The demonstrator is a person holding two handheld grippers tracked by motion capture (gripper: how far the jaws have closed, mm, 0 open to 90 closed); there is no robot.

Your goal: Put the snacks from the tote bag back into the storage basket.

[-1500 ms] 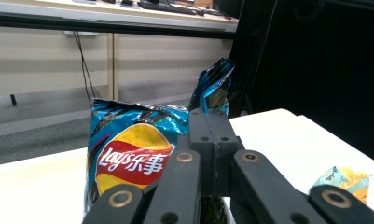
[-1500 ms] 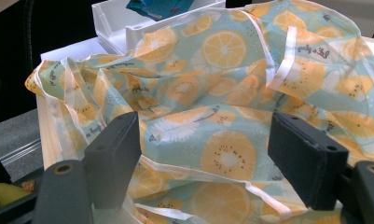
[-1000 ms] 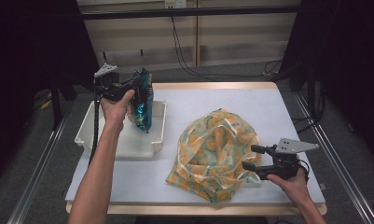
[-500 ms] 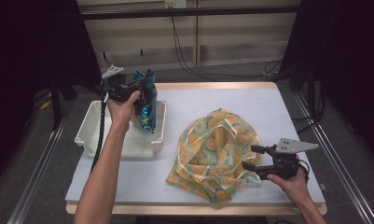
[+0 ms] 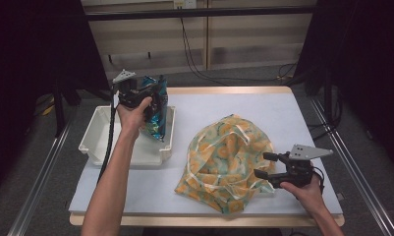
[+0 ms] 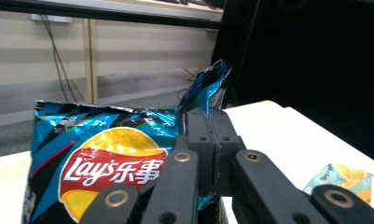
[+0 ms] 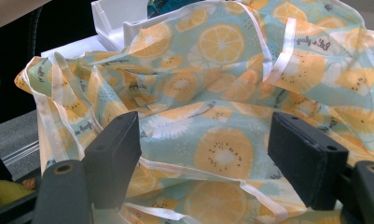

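Left claw [image 5: 153, 93] clamped on chip bag [image 5: 154, 110] top edge, bag hanging over white bin [image 5: 94, 142]. Right claw [image 5: 267, 164] apart at fruit-print tote [image 5: 229, 157] on counter [image 5: 283, 113]. Risk: thin pinch slips, bag drops; tote mouth looks collapsed, blocking entry.

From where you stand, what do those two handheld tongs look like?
Both are black. The left tongs and right tongs each carry a grey three-cornered plate on top. Their jaws are flat black bars with brass-coloured rivets. A black cable hangs from the left one. The forearms are bare, no sleeves.
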